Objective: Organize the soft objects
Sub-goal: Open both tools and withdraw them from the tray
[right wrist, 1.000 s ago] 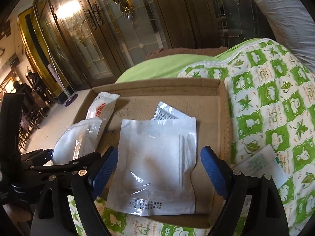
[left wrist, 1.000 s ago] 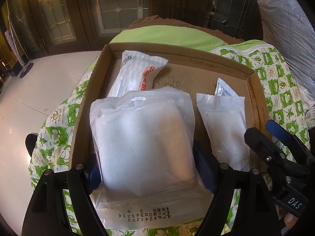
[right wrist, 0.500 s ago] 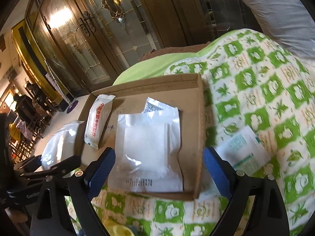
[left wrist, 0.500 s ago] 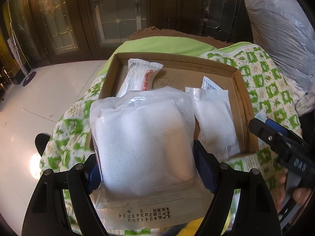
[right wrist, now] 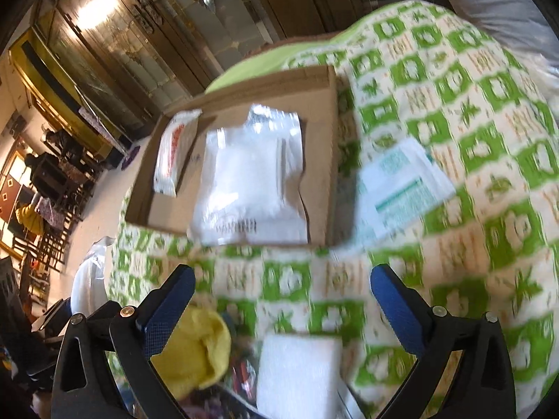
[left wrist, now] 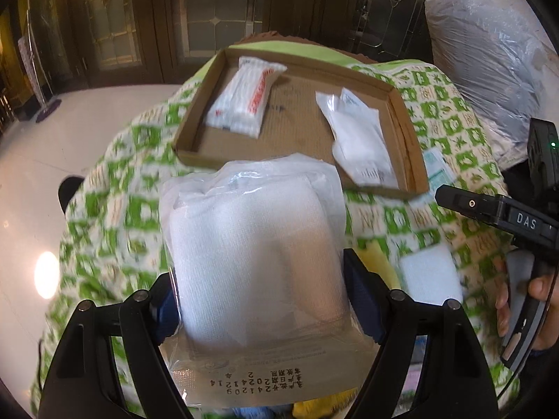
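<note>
L claw (left wrist: 260,298) pinching gauze pack (left wrist: 255,241), R claw (right wrist: 283,300) spread, just widened, empty, above quilt (right wrist: 454,111)

Both tools, left (left wrist: 258,300) and right (right wrist: 283,300), have black screw-studded arms, blue textured pads, and seemingly "DAS" lettering.
</note>
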A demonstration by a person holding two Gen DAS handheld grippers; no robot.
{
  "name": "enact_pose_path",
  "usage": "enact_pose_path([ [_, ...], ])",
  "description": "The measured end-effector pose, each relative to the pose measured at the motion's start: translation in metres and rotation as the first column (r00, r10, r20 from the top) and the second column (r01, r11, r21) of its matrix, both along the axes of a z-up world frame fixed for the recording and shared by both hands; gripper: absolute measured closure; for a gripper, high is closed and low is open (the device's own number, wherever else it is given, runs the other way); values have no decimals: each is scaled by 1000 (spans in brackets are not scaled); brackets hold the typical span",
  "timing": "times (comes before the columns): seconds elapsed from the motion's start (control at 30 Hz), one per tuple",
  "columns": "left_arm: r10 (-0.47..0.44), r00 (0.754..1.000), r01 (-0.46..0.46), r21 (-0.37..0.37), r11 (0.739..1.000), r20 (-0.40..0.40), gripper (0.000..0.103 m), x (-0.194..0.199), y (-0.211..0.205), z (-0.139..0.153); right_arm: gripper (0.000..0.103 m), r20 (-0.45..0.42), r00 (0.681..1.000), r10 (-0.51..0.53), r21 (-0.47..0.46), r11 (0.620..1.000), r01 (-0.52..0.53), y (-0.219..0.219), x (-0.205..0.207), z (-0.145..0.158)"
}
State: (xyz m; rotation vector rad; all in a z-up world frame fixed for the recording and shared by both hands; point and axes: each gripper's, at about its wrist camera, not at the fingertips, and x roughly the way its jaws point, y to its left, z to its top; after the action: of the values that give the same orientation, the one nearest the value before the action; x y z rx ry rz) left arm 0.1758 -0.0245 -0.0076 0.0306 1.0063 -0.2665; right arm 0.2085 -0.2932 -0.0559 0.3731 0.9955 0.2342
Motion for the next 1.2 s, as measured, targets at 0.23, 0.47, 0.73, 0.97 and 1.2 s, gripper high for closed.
enact_pose_path([
  [0.23,-23,1000,23,-4,1000,-9,23,-18,-5,-5,0,-53,998,35,-27,999,-36,5,-13,-5],
  [0.47,-33,999,33,-4,999,-2,23,14,-11,3,0,-45,998,39,-30,999,-40,7,-12,-7],
  [0.73,-13,1000,13,36,999,6,22,119,-32,7,0,-60,997,41,-30,999,-43,6,-7,-18],
  [0.97,-13,999,12,28,1000,51,0,142,-39,8,0,-70,996,49,-13,999,-50,5,0,-25],
  [1.2,-14,998,12,26,1000,59,0,122,-33,12,0,-68,996,57,-6,998,-57,6,1,-26],
])
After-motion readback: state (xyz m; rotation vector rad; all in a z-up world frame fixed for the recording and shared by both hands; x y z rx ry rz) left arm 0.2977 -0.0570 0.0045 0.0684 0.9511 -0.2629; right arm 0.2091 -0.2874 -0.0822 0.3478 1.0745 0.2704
